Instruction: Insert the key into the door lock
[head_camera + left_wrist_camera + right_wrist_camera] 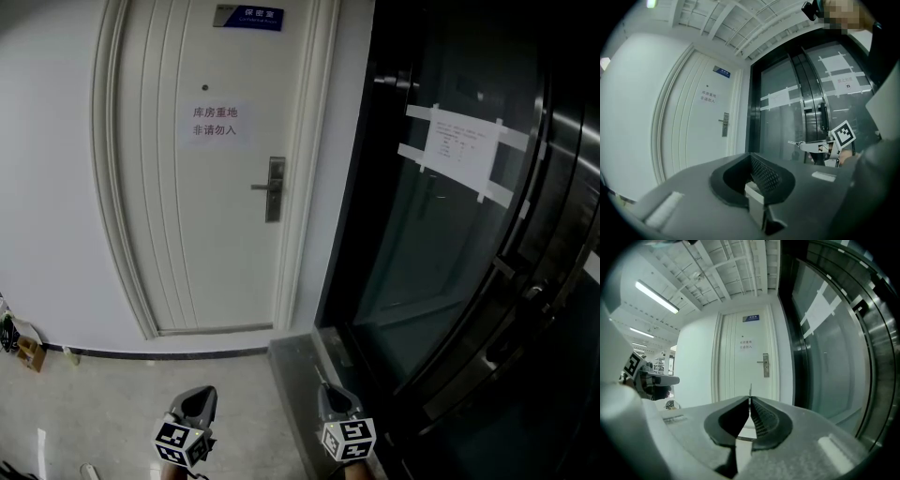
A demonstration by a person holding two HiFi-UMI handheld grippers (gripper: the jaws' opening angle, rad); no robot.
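Note:
A white door [206, 234] stands ahead, with a metal lock plate and lever handle [274, 189] on its right side. That lock also shows far off as the lock [725, 124] and the lock [765, 365]. My right gripper [330, 389] is low in the head view, well short of the door, and is shut on a thin key [750, 389] that sticks out past its tips toward the door. The left gripper view catches that key [795, 142] from the side. My left gripper [199, 396] hangs beside the right one, shut, with nothing in it.
A dark glass double door [450, 244] with taped papers [459, 145] fills the right side. The white door carries a printed notice [216, 123] and a blue plate [248, 15]. Small items [28, 352] lie on the floor by the left wall.

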